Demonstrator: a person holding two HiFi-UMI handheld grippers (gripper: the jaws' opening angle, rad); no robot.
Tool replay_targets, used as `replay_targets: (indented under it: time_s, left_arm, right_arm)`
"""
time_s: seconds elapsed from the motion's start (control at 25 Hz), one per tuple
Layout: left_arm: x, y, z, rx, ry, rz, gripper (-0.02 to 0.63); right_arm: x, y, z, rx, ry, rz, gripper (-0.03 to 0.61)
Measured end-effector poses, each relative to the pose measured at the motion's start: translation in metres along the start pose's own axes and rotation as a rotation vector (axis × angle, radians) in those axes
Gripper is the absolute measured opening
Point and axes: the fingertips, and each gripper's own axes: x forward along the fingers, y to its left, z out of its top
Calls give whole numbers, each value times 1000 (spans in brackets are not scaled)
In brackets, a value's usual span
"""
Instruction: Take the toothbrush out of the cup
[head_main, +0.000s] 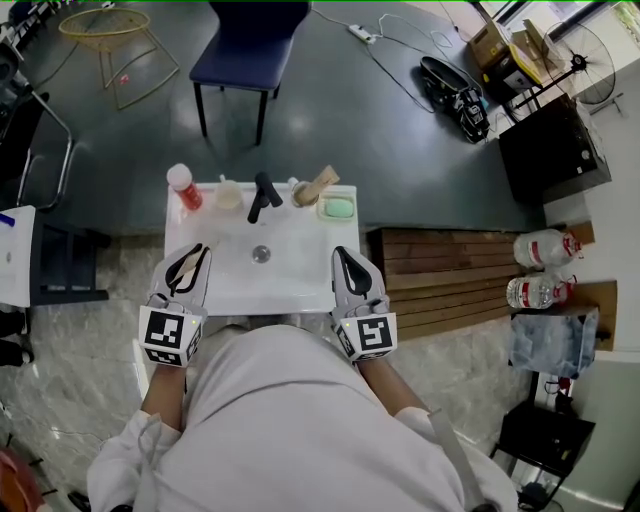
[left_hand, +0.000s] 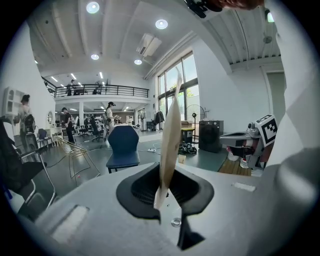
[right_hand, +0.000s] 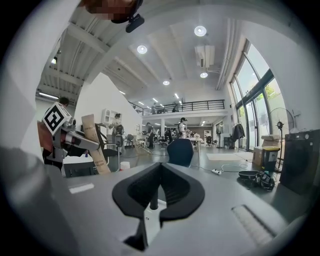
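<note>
My left gripper (head_main: 192, 252) hangs over the left edge of the white washbasin (head_main: 295, 275), shut on a flat beige toothbrush (head_main: 185, 268). In the left gripper view the toothbrush (left_hand: 170, 130) stands upright between the pads of that gripper (left_hand: 162, 194). The right gripper view shows the toothbrush (right_hand: 95, 145) slanting up out of the left gripper (right_hand: 75, 140). A pale cup (head_main: 228, 196) sits on the basin's back ledge, well clear of the toothbrush. My right gripper (head_main: 346, 256) (right_hand: 152, 196) is over the basin's right edge, shut, with nothing in it.
A black faucet (head_main: 262, 196) stands mid-ledge, with a red-capped bottle (head_main: 184, 187) to its left. To its right are a second cup holding a beige item (head_main: 312, 189) and a green soap dish (head_main: 338, 208). A blue chair (head_main: 250, 45) stands beyond; wooden boards (head_main: 440, 275) lie right.
</note>
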Motion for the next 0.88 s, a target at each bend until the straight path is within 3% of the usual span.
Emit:
replay_targets:
  time_s: [0.2,0.76,0.88]
  left_arm:
    - [-2,-1,4,-1,-4,3,48]
    - [-4,2,6,0,1,24,48]
    - [-5,2,6,0,3,28,48]
  right_arm:
    - [5,1,2,5,-13,17,20]
    - [14,-8,-2,24,-34,0,274]
    - [15,-11,-5,28,-36,-5,293]
